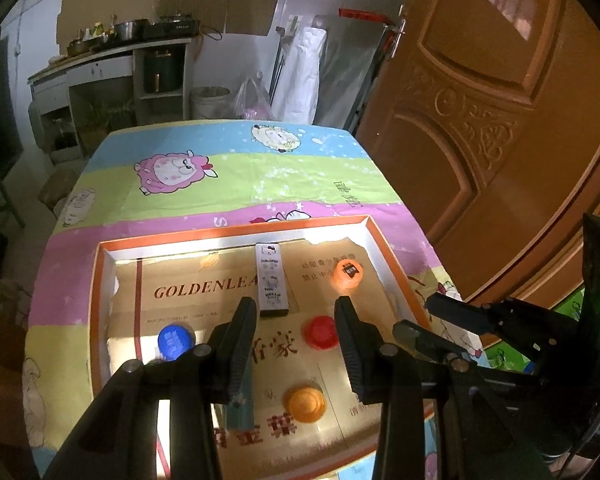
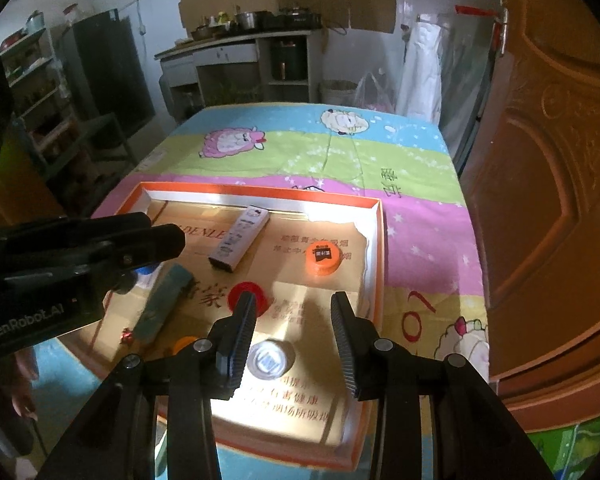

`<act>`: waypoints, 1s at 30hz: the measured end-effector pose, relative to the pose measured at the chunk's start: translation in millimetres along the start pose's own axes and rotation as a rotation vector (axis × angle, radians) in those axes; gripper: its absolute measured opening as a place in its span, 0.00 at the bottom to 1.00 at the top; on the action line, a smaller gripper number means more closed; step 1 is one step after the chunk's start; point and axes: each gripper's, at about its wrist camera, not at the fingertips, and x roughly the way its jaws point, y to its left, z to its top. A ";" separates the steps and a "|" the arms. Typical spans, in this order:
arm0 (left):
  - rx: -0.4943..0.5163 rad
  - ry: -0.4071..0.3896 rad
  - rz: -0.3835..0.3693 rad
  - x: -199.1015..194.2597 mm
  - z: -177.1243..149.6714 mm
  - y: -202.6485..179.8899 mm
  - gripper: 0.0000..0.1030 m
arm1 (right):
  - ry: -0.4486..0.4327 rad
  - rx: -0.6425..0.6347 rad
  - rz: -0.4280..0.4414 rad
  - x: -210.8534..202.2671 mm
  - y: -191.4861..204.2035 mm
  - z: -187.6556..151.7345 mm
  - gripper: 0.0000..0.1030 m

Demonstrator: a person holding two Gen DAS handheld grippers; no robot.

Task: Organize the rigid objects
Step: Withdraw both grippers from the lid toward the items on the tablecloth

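An orange-rimmed shallow box lies on the table. In it are a white Hello Kitty stick box, an orange cap with a black label, a red cap, a plain orange cap, a blue cap, a teal stick box and a clear cap. My left gripper is open and empty above the red cap. My right gripper is open and empty above the clear cap.
The table has a cartoon sheep cloth. A brown door stands close on the right. A counter with pots and a white bucket stand beyond the far edge. The other gripper shows at each view's side.
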 end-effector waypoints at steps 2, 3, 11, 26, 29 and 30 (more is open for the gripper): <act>0.000 -0.007 -0.001 -8.2 -3.4 -1.2 0.39 | -0.007 -0.001 0.000 -7.3 3.0 -2.9 0.39; -0.001 -0.009 -0.001 -11.4 -4.8 -1.8 0.39 | -0.012 -0.002 -0.001 -12.1 5.0 -5.0 0.39; 0.004 -0.043 -0.004 -42.4 -18.1 -6.2 0.39 | -0.044 -0.002 -0.005 -45.1 20.1 -19.2 0.39; -0.009 -0.091 -0.014 -94.3 -49.8 5.5 0.39 | -0.071 -0.003 -0.004 -83.7 49.9 -48.2 0.39; -0.022 -0.097 -0.011 -102.1 -59.5 12.2 0.39 | -0.072 0.000 -0.003 -89.0 59.2 -58.4 0.39; -0.027 -0.098 -0.012 -104.0 -62.5 14.9 0.39 | -0.073 0.001 -0.003 -89.9 61.5 -61.2 0.39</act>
